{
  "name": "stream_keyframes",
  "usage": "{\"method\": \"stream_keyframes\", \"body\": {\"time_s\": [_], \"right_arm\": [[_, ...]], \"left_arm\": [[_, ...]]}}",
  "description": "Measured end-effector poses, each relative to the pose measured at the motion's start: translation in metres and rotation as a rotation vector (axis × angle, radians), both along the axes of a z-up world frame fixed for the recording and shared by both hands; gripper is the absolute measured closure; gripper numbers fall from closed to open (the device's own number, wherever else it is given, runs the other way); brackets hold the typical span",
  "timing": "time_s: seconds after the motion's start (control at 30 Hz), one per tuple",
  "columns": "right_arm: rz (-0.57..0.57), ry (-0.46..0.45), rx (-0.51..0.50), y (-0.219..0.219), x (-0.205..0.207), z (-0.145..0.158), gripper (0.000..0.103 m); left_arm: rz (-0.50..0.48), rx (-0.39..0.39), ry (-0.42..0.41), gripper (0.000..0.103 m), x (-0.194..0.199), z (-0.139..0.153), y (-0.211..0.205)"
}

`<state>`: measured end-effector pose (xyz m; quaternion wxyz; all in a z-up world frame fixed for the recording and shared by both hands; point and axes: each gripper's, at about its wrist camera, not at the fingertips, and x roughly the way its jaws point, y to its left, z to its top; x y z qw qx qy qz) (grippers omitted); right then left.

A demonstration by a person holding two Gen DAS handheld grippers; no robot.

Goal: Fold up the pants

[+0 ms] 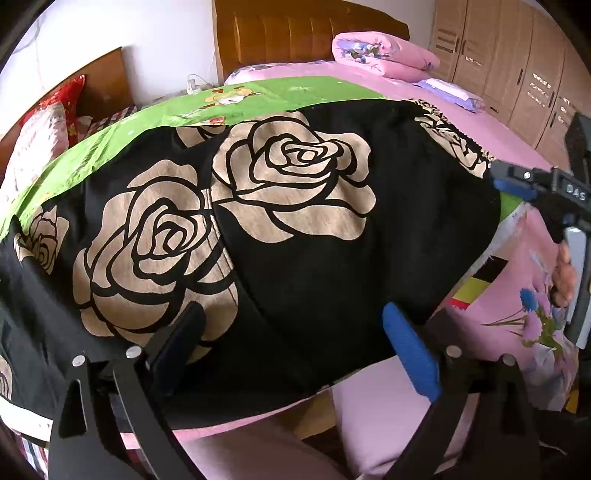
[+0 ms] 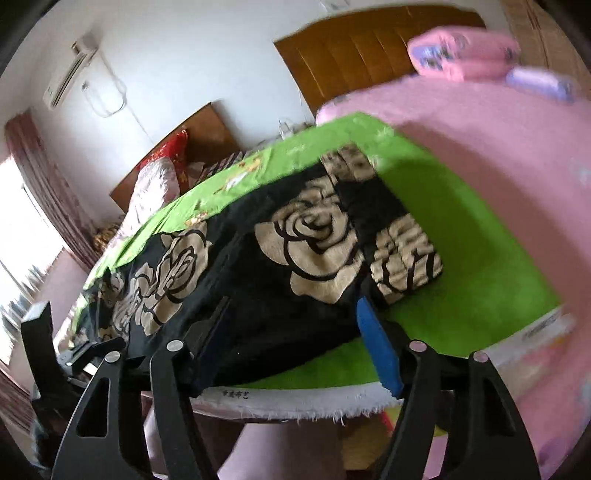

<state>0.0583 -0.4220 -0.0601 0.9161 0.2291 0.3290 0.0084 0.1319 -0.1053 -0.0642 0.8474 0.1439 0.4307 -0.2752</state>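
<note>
Pants (image 1: 295,229), one black pair printed with beige roses, are lying flat on a green cloth (image 2: 461,236) on the bed (image 1: 509,147). Left gripper (image 1: 295,347) and right gripper (image 2: 291,339) are hovering at its near edge, jaws spread wide, grasping nothing.

White walls; wooden headboard (image 1: 295,33) behind pink bed (image 1: 461,107). Wardrobe (image 1: 517,62) at right. Air conditioner (image 2: 70,74) above bright window (image 2: 22,229).

Pink bed (image 1: 424,92) carries green cloth (image 2: 461,229), seemingly under pants (image 1: 295,240).
</note>
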Motion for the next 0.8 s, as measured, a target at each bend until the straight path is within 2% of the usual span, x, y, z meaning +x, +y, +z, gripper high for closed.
{"method": "stream_keyframes", "body": {"time_s": [0.07, 0.13, 0.23, 0.3, 0.4, 0.53, 0.6, 0.77, 0.8], "right_arm": [[-0.001, -0.012, -0.058, 0.007, 0.003, 0.006, 0.024], [-0.015, 0.038, -0.059, 0.004, 0.011, -0.003, 0.021], [-0.027, 0.065, -0.095, 0.003, 0.013, -0.011, 0.02], [-0.07, 0.121, -0.113, 0.002, 0.012, -0.014, 0.02], [-0.113, 0.105, -0.101, -0.001, 0.002, -0.009, 0.021], [-0.142, -0.02, -0.136, 0.014, -0.006, 0.027, 0.021], [-0.112, -0.081, -0.157, 0.03, -0.003, 0.047, 0.021], [0.131, -0.168, -0.252, 0.109, 0.048, 0.092, 0.021], [0.198, -0.183, -0.25, 0.128, 0.061, 0.099, 0.021]], "left_arm": [[0.008, -0.001, 0.001, 0.005, 0.0, -0.002, 0.001], [0.012, -0.018, 0.01, 0.005, -0.001, -0.001, 0.004], [0.04, -0.124, 0.03, 0.005, -0.002, 0.009, 0.03], [0.067, -0.171, 0.002, 0.004, -0.004, 0.019, 0.052], [0.148, -0.199, -0.074, 0.004, -0.005, 0.036, 0.103], [0.398, -0.221, -0.104, 0.004, 0.015, 0.045, 0.212], [0.532, -0.286, -0.086, 0.004, 0.028, 0.048, 0.278], [0.821, -0.383, -0.079, 0.005, 0.069, 0.063, 0.423], [0.89, -0.382, -0.076, 0.005, 0.079, 0.065, 0.451]]}}
